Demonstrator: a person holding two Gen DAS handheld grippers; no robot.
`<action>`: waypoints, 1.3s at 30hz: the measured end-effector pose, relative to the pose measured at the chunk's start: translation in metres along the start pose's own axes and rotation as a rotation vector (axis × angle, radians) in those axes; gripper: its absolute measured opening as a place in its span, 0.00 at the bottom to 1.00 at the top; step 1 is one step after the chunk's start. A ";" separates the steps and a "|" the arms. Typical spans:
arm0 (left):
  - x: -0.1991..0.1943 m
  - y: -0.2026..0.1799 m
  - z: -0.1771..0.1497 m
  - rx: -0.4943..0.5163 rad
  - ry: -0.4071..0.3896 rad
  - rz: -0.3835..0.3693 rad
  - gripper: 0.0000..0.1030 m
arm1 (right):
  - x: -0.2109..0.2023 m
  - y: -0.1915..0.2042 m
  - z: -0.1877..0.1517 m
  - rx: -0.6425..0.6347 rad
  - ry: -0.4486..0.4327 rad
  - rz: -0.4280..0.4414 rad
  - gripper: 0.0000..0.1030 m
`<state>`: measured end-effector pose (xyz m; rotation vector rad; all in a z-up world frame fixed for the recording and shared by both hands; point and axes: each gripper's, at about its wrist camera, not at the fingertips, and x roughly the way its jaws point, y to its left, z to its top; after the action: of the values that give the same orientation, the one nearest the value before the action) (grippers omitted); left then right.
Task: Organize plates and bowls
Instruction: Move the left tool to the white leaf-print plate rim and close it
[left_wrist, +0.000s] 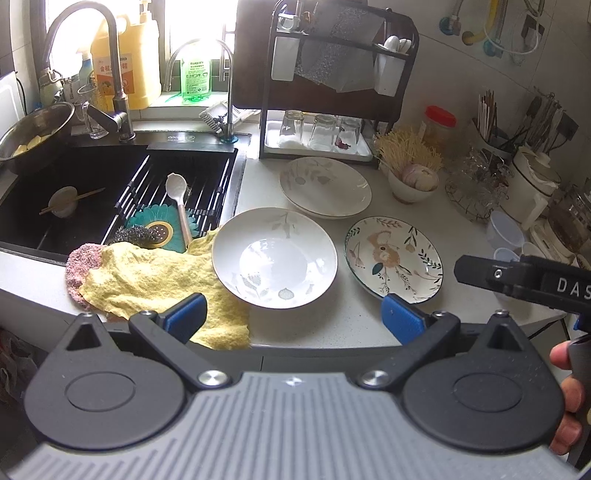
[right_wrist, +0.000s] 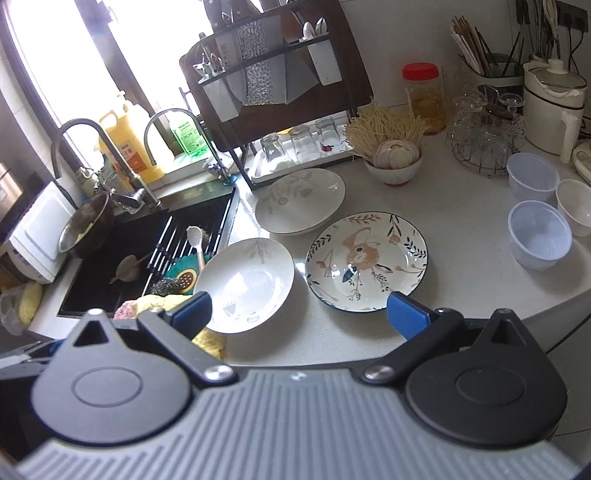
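A white deep plate with pale leaf prints lies on the counter, partly on a yellow cloth. Behind it sit two stacked white leaf plates. To the right is a flowered plate with a dark rim. My left gripper is open, hovering just in front of the white deep plate. My right gripper is open too, near the front edges of the white and flowered plates. In the left wrist view the right gripper's body shows at the right, held by a hand.
A black sink at the left holds a rack, a white spoon and scrubbers. A dish rack with upturned glasses stands behind. A garlic bowl, plastic cups, a glass basket and a jar fill the right side.
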<state>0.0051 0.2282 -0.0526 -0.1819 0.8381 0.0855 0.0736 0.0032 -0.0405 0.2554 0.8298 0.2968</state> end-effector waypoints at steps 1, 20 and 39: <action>0.005 0.003 0.003 0.002 0.005 0.003 0.99 | 0.006 0.002 0.002 0.002 0.002 0.001 1.00; 0.124 0.077 0.030 -0.014 0.125 -0.002 0.98 | 0.130 0.011 0.004 0.153 0.215 0.009 0.73; 0.229 0.130 0.041 -0.097 0.232 -0.043 0.51 | 0.218 0.011 -0.015 0.159 0.339 -0.037 0.38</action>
<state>0.1684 0.3643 -0.2130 -0.3053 1.0614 0.0653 0.2000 0.0921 -0.1955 0.3440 1.1942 0.2427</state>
